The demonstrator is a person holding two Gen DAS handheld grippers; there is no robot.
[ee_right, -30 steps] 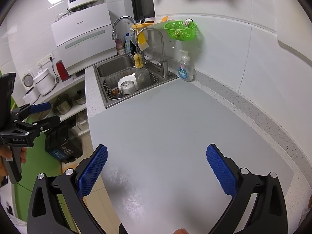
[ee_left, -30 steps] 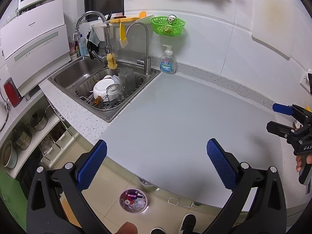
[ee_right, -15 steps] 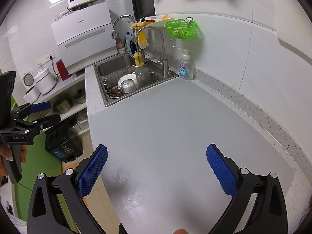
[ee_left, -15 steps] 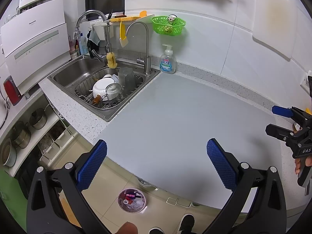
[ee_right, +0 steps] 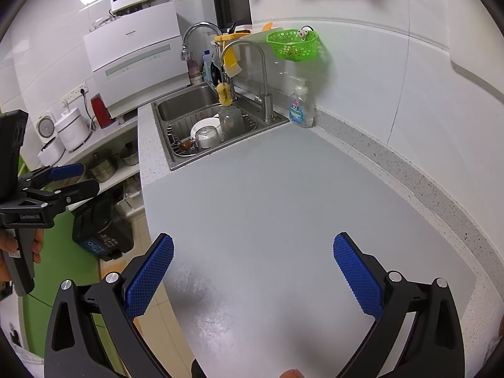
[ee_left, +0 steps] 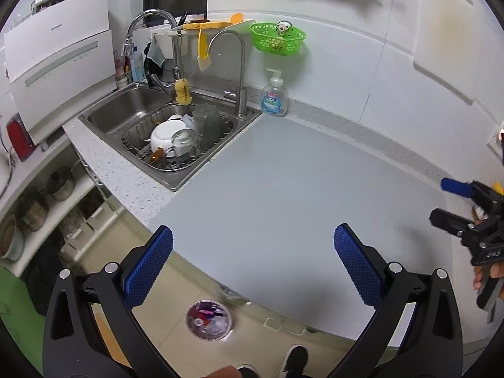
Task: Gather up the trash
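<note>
Low in the left wrist view, on the floor below the counter [ee_left: 283,189] edge, sits a round clear container [ee_left: 209,318] of scraps, the only trash showing (nothing lies on the counter itself). It looks light, thin-walled and likely slippery, so the rim seems the safest hold. Left gripper [ee_left: 252,267]: jaws wide apart, empty. Across to the right gripper [ee_right: 253,275]: jaws apart too, nothing held, above bare grey counter near the sink [ee_right: 201,126] in the upper left.

Bright, even overhead light glares off the grey counter [ee_right: 283,220] (fisheye bends the edges), with dark vignetted corners.
</note>
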